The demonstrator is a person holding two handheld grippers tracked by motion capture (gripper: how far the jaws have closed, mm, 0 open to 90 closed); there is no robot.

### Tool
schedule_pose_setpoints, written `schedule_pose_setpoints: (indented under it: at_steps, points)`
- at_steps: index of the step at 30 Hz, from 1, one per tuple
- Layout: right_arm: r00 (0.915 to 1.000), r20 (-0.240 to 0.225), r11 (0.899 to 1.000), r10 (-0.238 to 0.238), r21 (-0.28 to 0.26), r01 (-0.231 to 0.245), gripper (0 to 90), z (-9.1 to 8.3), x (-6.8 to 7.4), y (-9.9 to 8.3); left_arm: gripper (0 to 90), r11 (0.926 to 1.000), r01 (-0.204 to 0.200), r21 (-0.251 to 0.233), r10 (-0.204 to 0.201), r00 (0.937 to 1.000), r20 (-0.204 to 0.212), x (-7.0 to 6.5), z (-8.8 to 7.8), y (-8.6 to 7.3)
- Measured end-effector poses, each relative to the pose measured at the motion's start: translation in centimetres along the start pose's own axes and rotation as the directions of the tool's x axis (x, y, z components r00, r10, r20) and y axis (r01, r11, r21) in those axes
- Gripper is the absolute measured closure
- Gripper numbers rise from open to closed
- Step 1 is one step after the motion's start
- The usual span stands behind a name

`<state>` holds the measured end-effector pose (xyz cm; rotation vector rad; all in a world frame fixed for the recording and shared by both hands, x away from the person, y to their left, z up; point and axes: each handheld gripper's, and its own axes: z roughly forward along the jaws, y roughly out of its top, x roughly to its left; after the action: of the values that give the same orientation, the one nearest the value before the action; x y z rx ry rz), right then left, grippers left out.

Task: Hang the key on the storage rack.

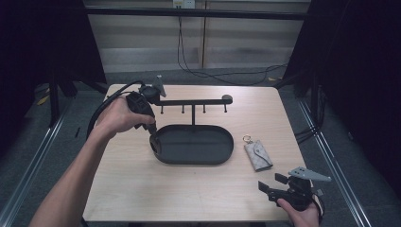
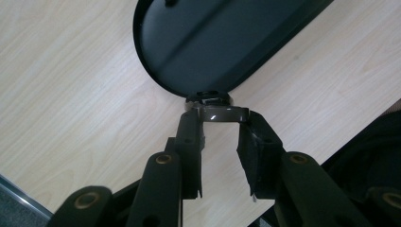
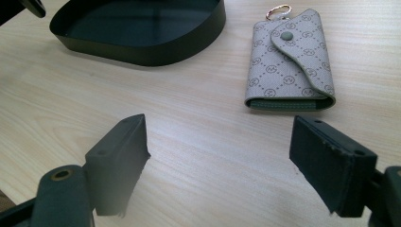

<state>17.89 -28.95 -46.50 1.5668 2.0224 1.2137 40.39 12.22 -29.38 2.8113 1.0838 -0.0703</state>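
Our right gripper point(image 3: 217, 165) sits low over the table's near right part, its 2 jaws spread wide apart and holding nothing; in the high view we find it at the front edge point(image 1: 279, 187), pointed away from us and toward the middle. Straight ahead of those jaws, just a little toward the right-hand pad point(image 3: 331, 163), lies the key pouch point(image 3: 289, 61), flat on the wooden table point(image 3: 189, 142), snap flap up. Its folded bottom edge faces us and its long axis runs directly away from the gripper, with the gold ring point(image 3: 279, 8) at the far end. So the pouch is near, apart from the pads, and lined up lengthwise with our approach. We judge a forward move with a slight rightward shift would put its 2 long sides between the pads.

Over to our left gripper point(image 2: 222, 111): its jaws are drawn in and clamped on the rim of the black oval tray point(image 2: 222, 52), pinching the end wall nearest that hand. The high view shows that tray point(image 1: 227, 153) beyond the pouch point(image 1: 258, 155), with a hook rack point(image 1: 193, 102) rising from it. The right hand point(image 1: 302, 213) is plainly the nearer one to the pouch, while the left is busy steadying the stand.
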Motion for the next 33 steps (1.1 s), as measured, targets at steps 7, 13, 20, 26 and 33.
schedule_pose_setpoints:
  at_steps: [7,13,20,26,33]
  points:
    - [1.0000,-0.007,1.000,-0.004,-0.003,0.004,20.3,-0.1,0.0,0.0,70.7,0.9996,0.025,0.015,-0.024,0.9997,-0.008,0.7,0.2,1.4]
    - [1.0000,-0.009,1.000,-0.005,0.000,0.005,20.4,-0.1,0.1,0.0,70.7,0.9990,0.040,0.020,-0.040,0.9989,-0.024,0.9,0.5,2.2]
    - [0.9999,-0.011,1.000,-0.008,-0.001,0.008,20.4,-0.1,0.1,0.0,70.7,0.9984,0.049,0.030,-0.048,0.9984,-0.029,1.3,0.9,3.3]
    - [0.9999,-0.013,1.000,-0.007,0.002,0.007,20.4,-0.1,0.1,0.0,70.7,0.9975,0.063,0.033,-0.062,0.9972,-0.042,1.6,1.0,4.4]
    - [0.9998,-0.016,1.000,-0.011,0.001,0.011,20.4,-0.1,0.1,0.0,70.7,0.9966,0.077,0.028,-0.076,0.9961,-0.045,1.6,0.9,5.2]
